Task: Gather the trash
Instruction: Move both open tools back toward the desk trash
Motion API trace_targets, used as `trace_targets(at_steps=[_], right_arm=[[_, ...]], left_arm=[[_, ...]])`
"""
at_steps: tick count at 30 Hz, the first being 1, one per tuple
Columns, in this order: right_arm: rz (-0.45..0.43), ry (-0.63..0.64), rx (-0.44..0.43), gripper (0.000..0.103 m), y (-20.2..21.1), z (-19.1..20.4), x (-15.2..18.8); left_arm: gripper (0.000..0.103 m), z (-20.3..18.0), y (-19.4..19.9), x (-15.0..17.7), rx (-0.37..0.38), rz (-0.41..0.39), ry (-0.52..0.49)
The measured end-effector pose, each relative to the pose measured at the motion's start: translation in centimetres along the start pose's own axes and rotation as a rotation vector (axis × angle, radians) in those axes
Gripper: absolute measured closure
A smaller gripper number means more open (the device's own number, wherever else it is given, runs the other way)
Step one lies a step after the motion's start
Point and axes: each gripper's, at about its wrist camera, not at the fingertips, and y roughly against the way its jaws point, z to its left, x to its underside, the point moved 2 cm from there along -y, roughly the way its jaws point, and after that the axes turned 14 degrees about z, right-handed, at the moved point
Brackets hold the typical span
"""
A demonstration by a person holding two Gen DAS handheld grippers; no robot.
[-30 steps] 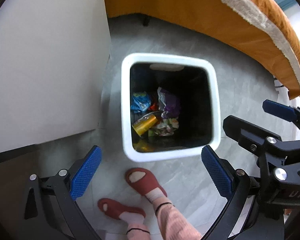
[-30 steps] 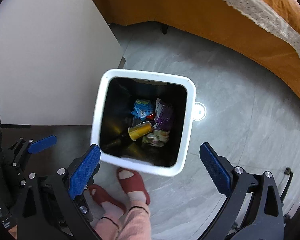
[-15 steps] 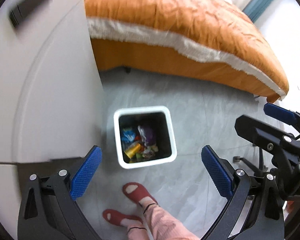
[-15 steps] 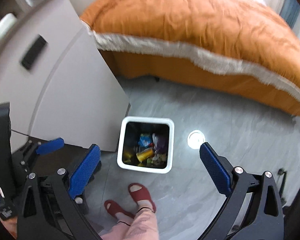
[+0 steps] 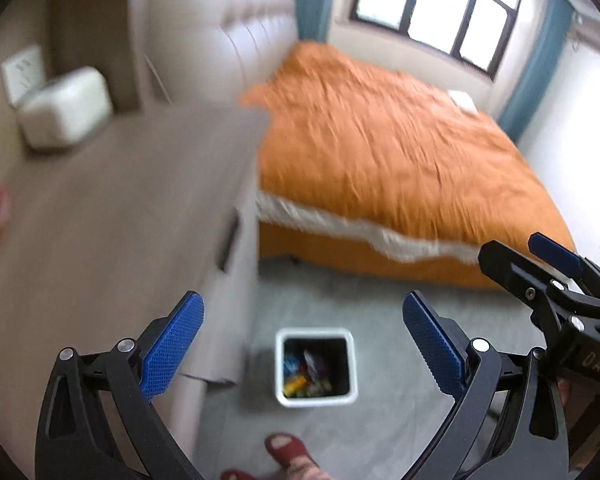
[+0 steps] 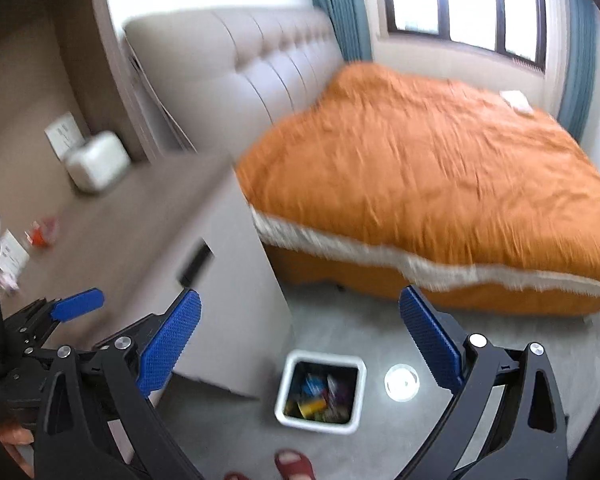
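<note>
Between pickups, prob.: left tool (image 5: pixel 302 344) and right tool (image 6: pixel 300 340) both spread wide, nothing pinched, held high over floor. White bin (image 6: pixel 322 394) below by desk (image 5: pixel 112 216) corner, wrappers inside; red wrapper (image 6: pixel 42 232) w/ small bits near it on desk top, well apart from bin. Next: swing a tool to desk, straddle wrapper, pinch, carry over bin.
</note>
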Motion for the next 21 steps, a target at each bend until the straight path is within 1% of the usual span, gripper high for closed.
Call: trace_targets(at_steps=[2,4,7,11,14,18,21], right_arm=[[-0.033,0.029,-0.009,0.004,0.8,1.3,-1.2],[-0.054,0.067,-0.012,0.004,1.1,2.9,-2.3],[-0.076,0.108,-0.056,0.004,1.8,5.3,-3.1],[-0.098,0.213,-0.116,0.004,2.1,10.3,-4.0],[-0.096,0.272,-0.169,0.004,2.0,13.4,-4.4],[-0.099,0.331,-0.244,0.004,2.1,17.6,-5.0],[-0.102,0.381,-0.276,0.004,2.1,20.5,-5.3]], left_arm=[[0.005,1.0,2.3,-0.7,-0.061,-0.056,0.002],[0.005,2.3,4.0,-1.0,-0.123,-0.092,0.012],[0.005,5.6,6.4,-1.1,-0.165,-0.114,0.094],[0.005,10.0,9.3,-0.7,-0.215,-0.145,0.196],[0.005,12.7,11.4,-0.5,-0.279,-0.176,0.249],[0.005,15.9,13.4,0.8,-0.329,-0.205,0.316],[0.005,18.4,14.9,1.6,-0.364,-0.222,0.369]])
